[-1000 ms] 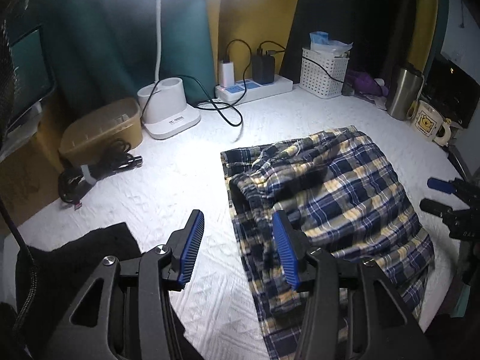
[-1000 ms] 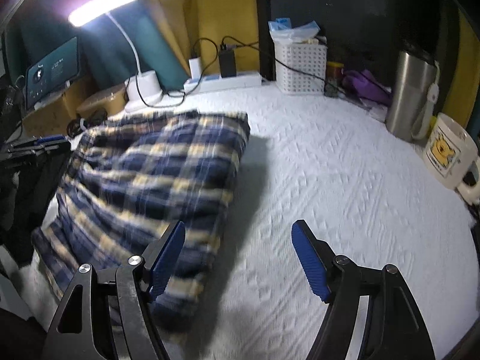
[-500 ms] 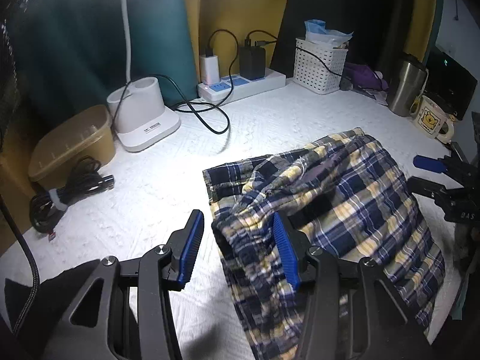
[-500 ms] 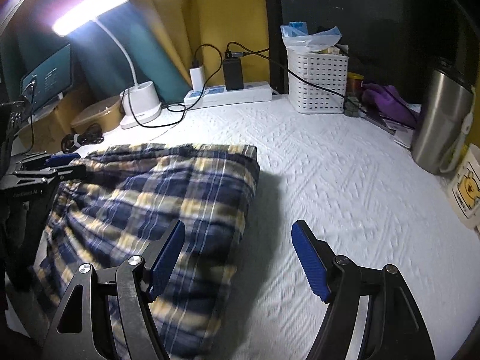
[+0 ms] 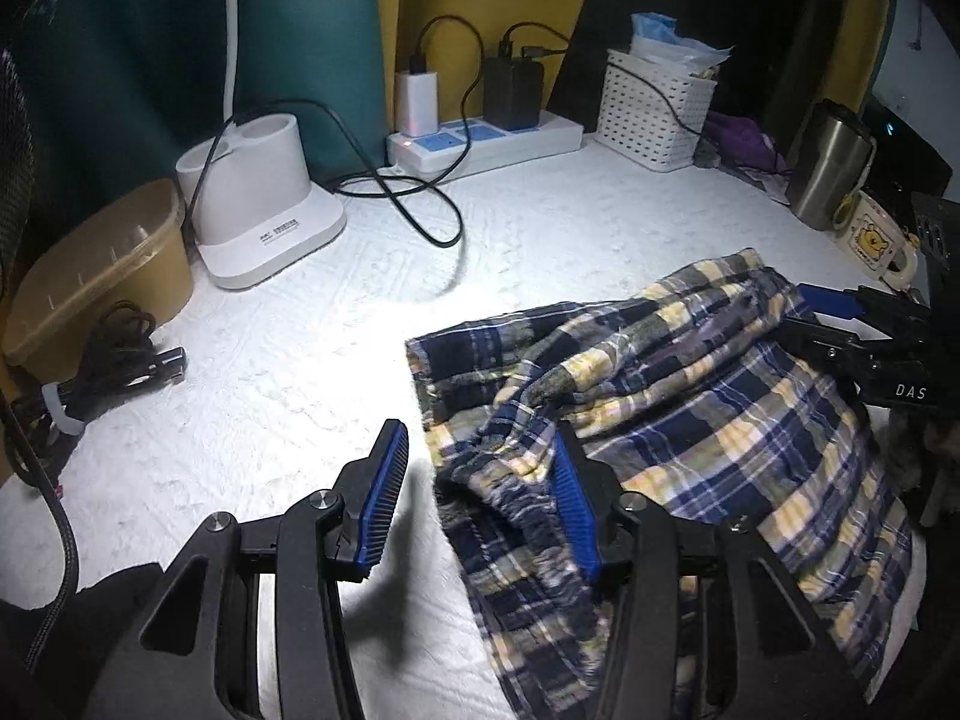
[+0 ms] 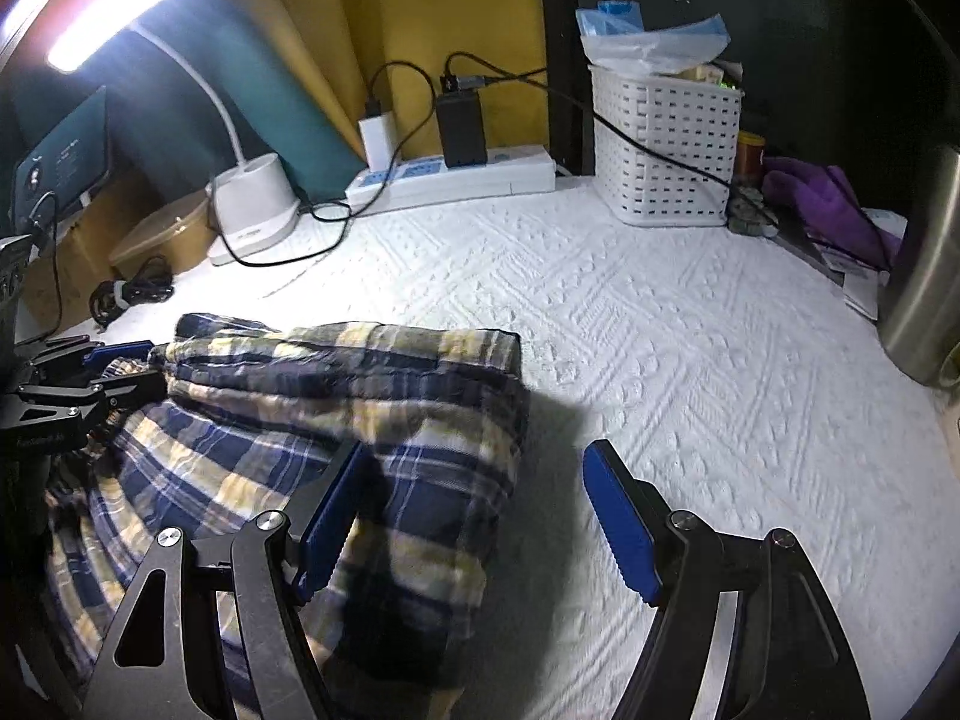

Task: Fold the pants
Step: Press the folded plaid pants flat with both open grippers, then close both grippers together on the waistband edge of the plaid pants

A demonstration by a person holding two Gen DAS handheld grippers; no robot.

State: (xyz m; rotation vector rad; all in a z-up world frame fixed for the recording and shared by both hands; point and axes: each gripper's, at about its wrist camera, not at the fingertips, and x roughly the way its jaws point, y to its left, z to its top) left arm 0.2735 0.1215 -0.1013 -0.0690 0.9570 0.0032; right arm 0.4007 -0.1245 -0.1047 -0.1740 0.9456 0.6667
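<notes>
Blue, yellow and white plaid pants lie bunched and folded over on the white textured table cover. My left gripper is open low over their left edge; its right pad touches the gathered fabric and its left pad hangs over bare cover. My right gripper is open wide astride the pants' right edge, with the left finger over the cloth and the right finger over the cover. Each gripper shows in the other's view: left gripper, right gripper.
Along the back stand a white lamp base, a power strip with chargers and trailing cable, and a white basket. A steel tumbler and mug stand at right. A tan container and cable bundle sit at left.
Both grippers have moved forward and down, closer to the pants' side edges. Their jaws stand as wide as before. The back of the table now looks nearer.
</notes>
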